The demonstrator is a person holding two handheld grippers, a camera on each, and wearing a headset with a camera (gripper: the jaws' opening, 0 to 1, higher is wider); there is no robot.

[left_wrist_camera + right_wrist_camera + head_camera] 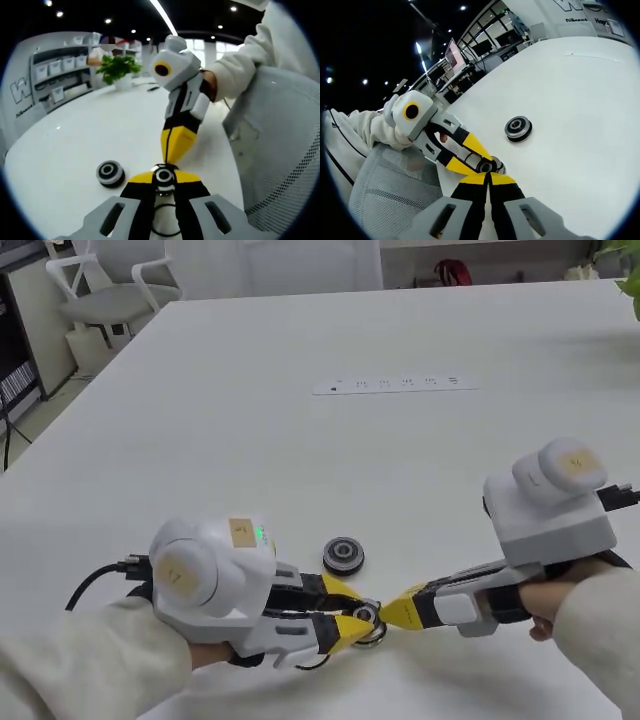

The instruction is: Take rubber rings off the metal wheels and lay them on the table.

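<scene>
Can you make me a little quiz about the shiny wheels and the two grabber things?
1. True or false: the jaws of the left gripper are shut on a small round metal wheel.
2. Pick one: where is the second round metal wheel, the one with a black rim?
A) lying on the white table, apart from both grippers
B) between the right gripper's jaws
C) stacked on the held wheel
3. Fill the gap: the jaw tips of the right gripper, right by the held wheel, are ____ in colour.

Key: 1 true; 2 A; 3 yellow.
</scene>
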